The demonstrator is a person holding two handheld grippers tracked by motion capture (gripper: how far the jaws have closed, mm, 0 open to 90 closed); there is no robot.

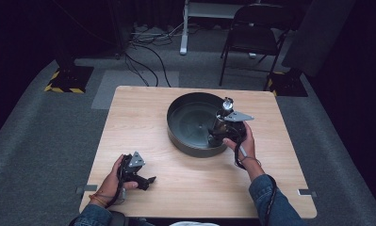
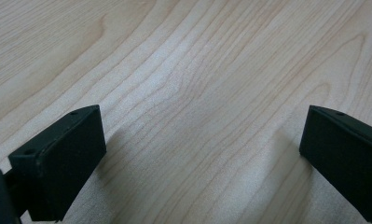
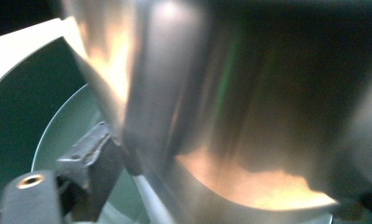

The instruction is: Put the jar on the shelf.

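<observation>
Okay, quick pass, everything placed relative to the pan.
Landmark: round dark pan (image 1: 190, 123) on the counter (image 1: 143, 113), toward its far right part.
Task thing: shiny metal cup-like piece (image 3: 230, 93), close up and blurred in the right gripper view; it sits over the pan's inside, by the near right rim.
Right gripper: (image 1: 222, 128) at the pan's near right rim, reaching over the wall into the pan.
Right fingers: one finger (image 3: 93, 154) pressed on the metal piece's left side; other finger hidden behind it, so closed around the piece as far as it shows, opening width unclear.
Left gripper: (image 1: 145, 179) well apart from the pan, down at the near left of the counter.
Left fingers: (image 2: 62, 163) spread wide, nothing between them, bare wood below.
Pan contents: otherwise looks empty.
Risk 1: smooth metal could slip in the grip, then drop and clatter into the pan.
Risk 2: the gripper catching the rim could shove or tip the pan, nothing steadies it.
Risk 3: left gripper too far off to help.
</observation>
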